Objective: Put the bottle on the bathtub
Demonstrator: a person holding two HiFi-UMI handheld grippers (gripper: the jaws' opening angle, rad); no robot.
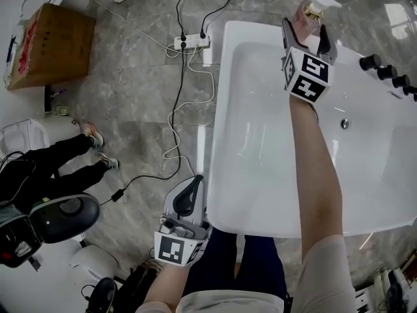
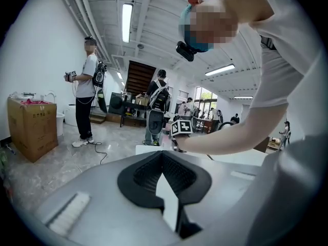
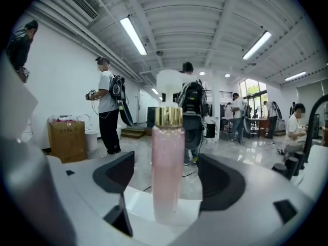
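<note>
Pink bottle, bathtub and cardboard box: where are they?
pink bottle [image 3: 168, 173], right gripper view, middle of its pink body.
bathtub [image 1: 220, 142], head view, on its left rim.
cardboard box [image 1: 55, 44], head view, on its top face.

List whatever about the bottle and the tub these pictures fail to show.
- Head view: the base of the bottle is hidden behind the right claw, so its contact with the bathtub rim is unseen.
- Right gripper view: the pump head is washed out against the bright ceiling.
- Head view: the bathtub's right end is cut off by the edge.
- Left gripper view: the bottle is too small to make out.
</note>
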